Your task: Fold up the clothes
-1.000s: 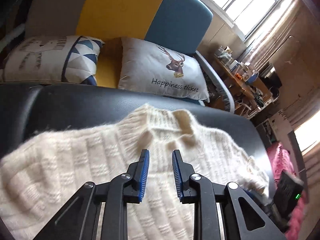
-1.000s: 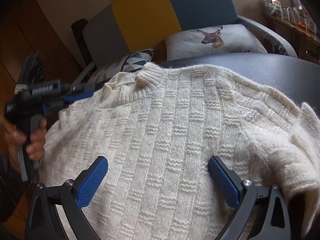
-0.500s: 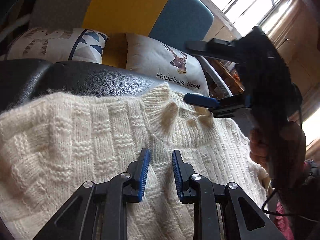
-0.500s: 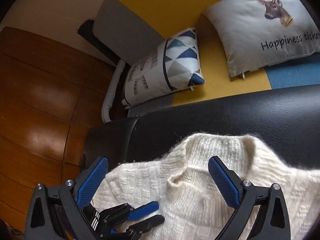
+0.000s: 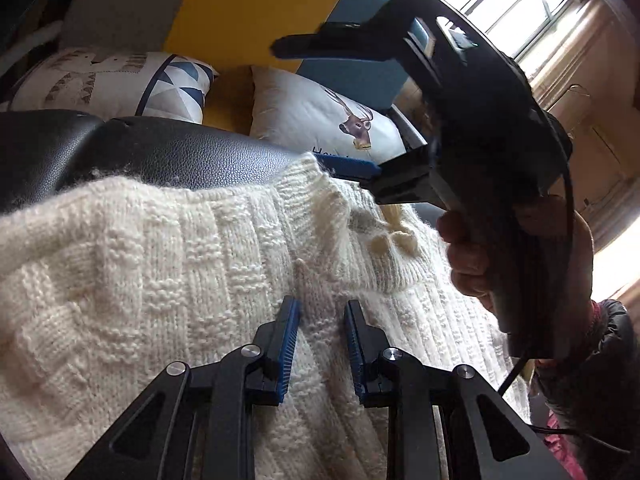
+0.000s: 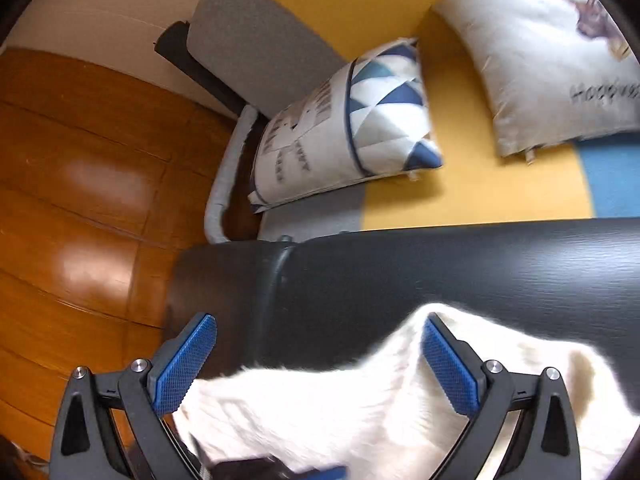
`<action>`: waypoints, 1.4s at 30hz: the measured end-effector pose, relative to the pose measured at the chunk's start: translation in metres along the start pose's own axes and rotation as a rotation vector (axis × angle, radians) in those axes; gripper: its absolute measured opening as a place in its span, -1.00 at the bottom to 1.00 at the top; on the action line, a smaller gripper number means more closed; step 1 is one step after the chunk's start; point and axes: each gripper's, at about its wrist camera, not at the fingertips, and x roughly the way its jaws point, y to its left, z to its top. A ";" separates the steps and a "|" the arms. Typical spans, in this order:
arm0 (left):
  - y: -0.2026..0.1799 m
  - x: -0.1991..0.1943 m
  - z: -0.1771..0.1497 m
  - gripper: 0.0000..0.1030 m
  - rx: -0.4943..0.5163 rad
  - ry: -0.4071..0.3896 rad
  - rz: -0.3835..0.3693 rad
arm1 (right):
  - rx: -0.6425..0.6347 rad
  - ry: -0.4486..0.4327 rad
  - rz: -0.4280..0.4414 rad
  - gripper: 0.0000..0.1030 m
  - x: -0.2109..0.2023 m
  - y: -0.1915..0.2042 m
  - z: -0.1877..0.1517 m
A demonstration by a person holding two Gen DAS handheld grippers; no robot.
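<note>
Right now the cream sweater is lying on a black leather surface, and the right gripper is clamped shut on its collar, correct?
Not quite. The right gripper is wide open at the collar of the cream sweater, as the right wrist view shows. The sweater does lie on the black leather surface.

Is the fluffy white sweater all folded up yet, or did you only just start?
Only just started. Done: the sweater lies spread on the black seat. In hand: the right tongs are wide open at its collar, one finger touching the knit; the left tongs hover slightly open over the chest. Left: I see no fold yet.
</note>
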 end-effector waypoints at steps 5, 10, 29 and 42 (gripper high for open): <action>0.002 -0.003 0.005 -0.53 -0.031 0.019 -0.002 | -0.029 -0.046 0.030 1.00 -0.069 -0.012 -0.034; -0.014 -0.003 0.033 -0.53 -0.026 0.004 -0.027 | 0.023 -0.042 -0.062 1.00 -0.107 -0.049 -0.067; 0.039 -0.082 -0.002 -0.37 -0.353 -0.058 -0.034 | -0.103 -0.148 -0.276 0.43 -0.140 -0.036 -0.133; 0.122 -0.325 -0.168 -0.16 -0.365 -0.283 0.597 | -0.329 -0.016 -0.391 0.72 -0.076 0.060 -0.262</action>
